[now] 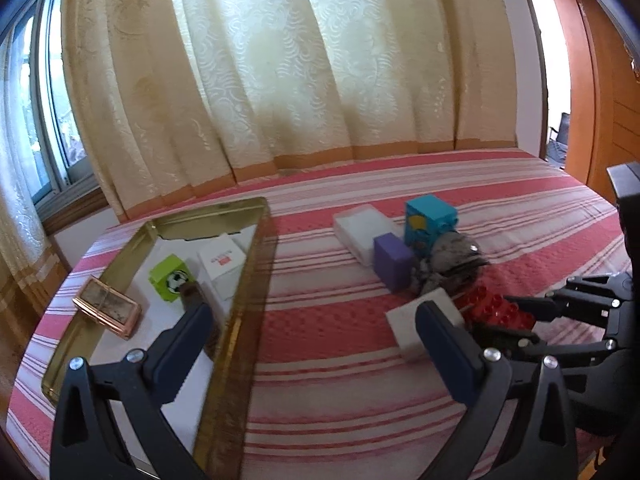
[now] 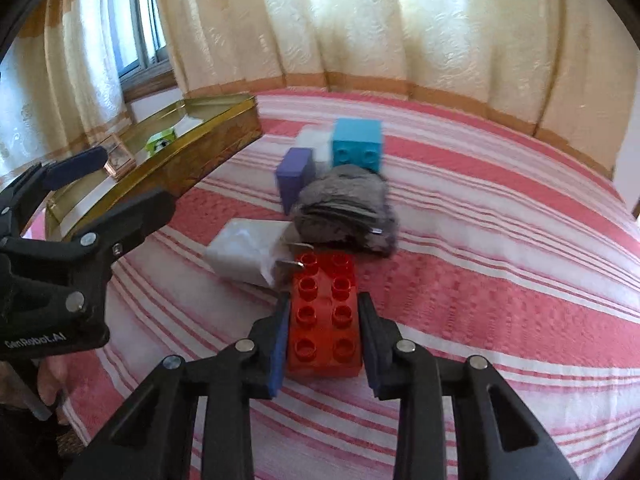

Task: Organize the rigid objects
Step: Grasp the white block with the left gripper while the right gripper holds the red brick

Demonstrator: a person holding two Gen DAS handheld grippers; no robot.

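A red studded brick (image 2: pixel 324 312) lies on the striped bedspread, and my right gripper (image 2: pixel 324 300) is shut on its two long sides. A white charger (image 2: pixel 248 252) touches the brick's far left corner. Behind them are a grey cloth (image 2: pixel 344 208), a purple block (image 2: pixel 296 176), a teal block (image 2: pixel 358 144) and a white box (image 2: pixel 316 140). My left gripper (image 1: pixel 312 312) is open and holds nothing, straddling the right rim of a gold tin (image 1: pixel 248 280). Inside the tin are a green cube (image 1: pixel 172 278), a white box with a red logo (image 1: pixel 222 260) and a copper-framed case (image 1: pixel 108 312).
The bed (image 1: pixel 340 380) carries everything; curtains hang along its far edge, with a window at the left. A wooden door frame (image 1: pixel 600 120) stands at the right. A hand (image 2: pixel 52 376) holds the left gripper's handle.
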